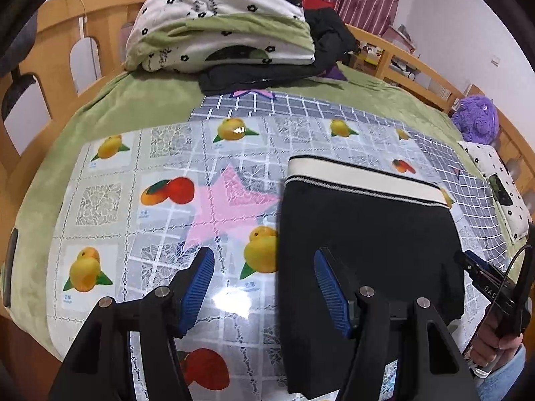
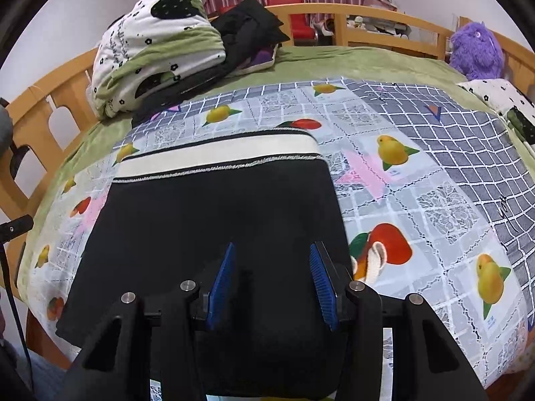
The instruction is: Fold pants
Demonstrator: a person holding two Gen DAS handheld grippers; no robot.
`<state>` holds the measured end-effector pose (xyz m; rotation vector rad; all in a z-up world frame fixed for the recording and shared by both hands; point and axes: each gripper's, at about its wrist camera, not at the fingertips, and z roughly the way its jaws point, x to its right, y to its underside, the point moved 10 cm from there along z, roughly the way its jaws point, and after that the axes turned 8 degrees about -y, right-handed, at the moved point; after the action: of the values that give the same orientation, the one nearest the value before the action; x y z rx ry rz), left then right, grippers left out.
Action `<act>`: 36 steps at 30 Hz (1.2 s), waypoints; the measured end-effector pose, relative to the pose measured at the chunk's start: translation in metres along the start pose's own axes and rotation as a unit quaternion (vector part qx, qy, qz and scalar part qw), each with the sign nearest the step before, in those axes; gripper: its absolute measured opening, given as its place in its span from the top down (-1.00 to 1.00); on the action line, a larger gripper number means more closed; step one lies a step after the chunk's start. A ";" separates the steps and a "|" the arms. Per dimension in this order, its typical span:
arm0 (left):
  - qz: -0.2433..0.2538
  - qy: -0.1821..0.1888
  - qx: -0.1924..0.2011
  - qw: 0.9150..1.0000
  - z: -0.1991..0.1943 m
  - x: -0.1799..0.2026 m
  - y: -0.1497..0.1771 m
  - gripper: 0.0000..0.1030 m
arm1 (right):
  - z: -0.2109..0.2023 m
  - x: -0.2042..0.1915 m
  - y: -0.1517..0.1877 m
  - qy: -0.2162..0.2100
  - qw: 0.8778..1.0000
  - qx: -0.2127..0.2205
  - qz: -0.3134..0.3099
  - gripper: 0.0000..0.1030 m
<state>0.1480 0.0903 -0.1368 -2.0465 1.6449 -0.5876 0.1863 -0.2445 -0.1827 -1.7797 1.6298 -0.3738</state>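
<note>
Left wrist view: the left gripper [image 1: 264, 260] has its jaws parted and empty over the fruit-print cloth [image 1: 167, 167] on the bed [image 1: 100, 107], straddling the left edge of the folded black pants [image 1: 367, 234].

Right wrist view: the right gripper [image 2: 271, 255] has its jaws parted and empty above the pants [image 2: 200, 227], which lie near the bed's near edge.

Matt black cloth pants [image 2: 214, 220] on glossy plastic tablecloth [image 1: 140, 167].

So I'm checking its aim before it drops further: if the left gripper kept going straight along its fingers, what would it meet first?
Probably the left edge of the black pants; the open left gripper straddles that edge and the fruit-print plastic cloth. Depth is unclear.
</note>
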 end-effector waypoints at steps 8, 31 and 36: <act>-0.019 0.007 -0.010 1.000 0.003 -0.011 0.001 -0.17 | 0.008 -0.013 0.001 0.007 1.000 -0.003 -0.012 0.09; 0.064 0.007 -0.005 0.998 0.010 -0.006 0.037 -0.17 | -0.021 0.014 0.014 0.001 1.000 0.005 -0.010 0.09; 0.099 0.056 -0.014 0.993 0.005 0.007 0.088 -0.17 | -0.039 0.022 0.026 -0.001 0.999 0.009 -0.037 0.09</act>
<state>0.0826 0.0670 -0.1921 -1.8707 1.9028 -0.6225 0.1464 -0.2760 -0.1766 -1.8313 1.5576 -0.4193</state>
